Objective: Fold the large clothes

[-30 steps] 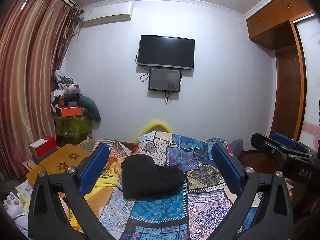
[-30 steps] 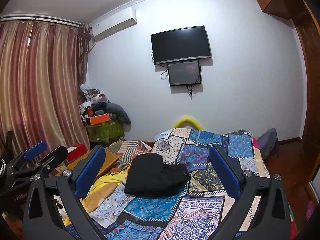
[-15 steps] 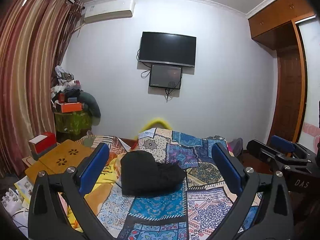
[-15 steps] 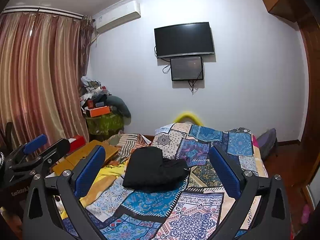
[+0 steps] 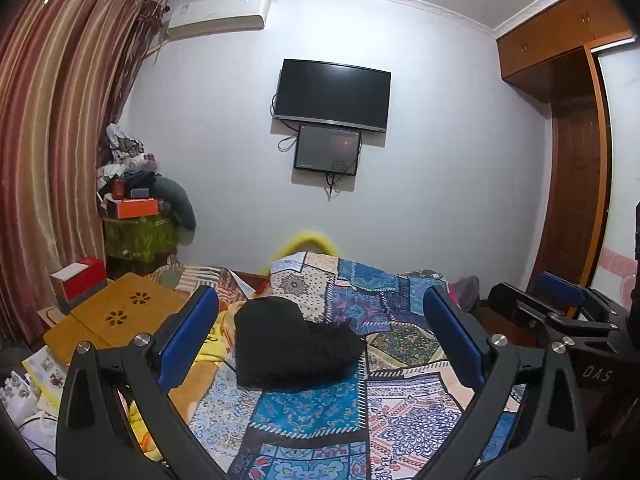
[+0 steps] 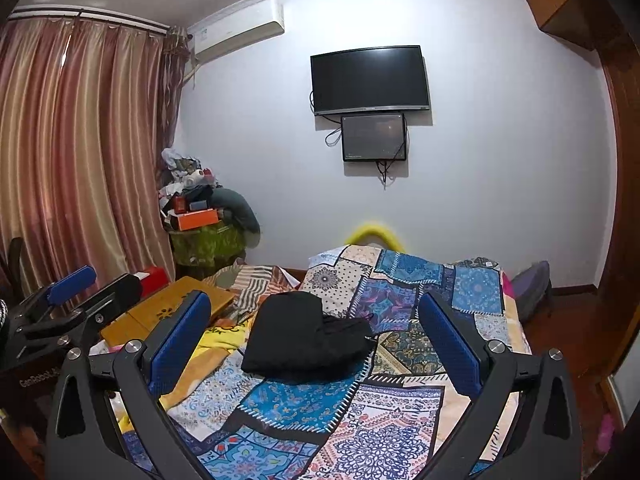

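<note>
Garment, black and bundled, on the patchwork bedspread, both grippers held back from it.

I see the black garment [image 5: 292, 344] lying in a soft heap mid-bed on the patchwork bedspread [image 5: 320, 412], well apart from both tools. My left gripper [image 5: 320, 340] and right gripper [image 6: 316, 344] stand wide open, holding nothing. I judge the cloth limp and light, likely to sag and slide when lifted. I would pinch it at an outer edge or corner, one tool on each side, not in the thick middle.
</note>
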`<state>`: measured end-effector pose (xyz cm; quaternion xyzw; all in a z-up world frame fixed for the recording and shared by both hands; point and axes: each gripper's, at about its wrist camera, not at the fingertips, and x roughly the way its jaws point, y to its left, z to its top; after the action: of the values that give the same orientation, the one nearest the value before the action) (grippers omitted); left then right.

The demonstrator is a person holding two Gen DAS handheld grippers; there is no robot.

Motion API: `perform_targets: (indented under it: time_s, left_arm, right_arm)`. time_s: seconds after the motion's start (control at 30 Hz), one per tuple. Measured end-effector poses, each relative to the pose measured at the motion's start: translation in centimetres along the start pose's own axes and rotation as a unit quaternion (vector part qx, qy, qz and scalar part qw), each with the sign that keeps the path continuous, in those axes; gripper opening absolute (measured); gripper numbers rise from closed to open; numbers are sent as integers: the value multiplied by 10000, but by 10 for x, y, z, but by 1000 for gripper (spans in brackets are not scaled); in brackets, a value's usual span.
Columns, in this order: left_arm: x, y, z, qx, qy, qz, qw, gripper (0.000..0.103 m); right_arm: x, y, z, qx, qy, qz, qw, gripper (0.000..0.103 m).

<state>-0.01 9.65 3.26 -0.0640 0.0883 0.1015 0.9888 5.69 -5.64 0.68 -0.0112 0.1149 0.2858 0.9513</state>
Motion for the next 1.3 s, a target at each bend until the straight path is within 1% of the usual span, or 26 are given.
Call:
perform_targets:
  time_s: [0.2,0.77,1.3]
  left_arm:
    - [2,0,-1,-31,59,-108,9999,103]
    - [3,-6,-2,37,63,-128,9999,103]
    - [4,-7,-3,4,77,-10,10000,103]
  right_arm:
    - [-1,0,0,-20,9,-8,10000,103]
    - [-4,-4,0,-16,-10,-51,10000,103]
    - [-5,-14,-1,137,-35,-141,9998,103]
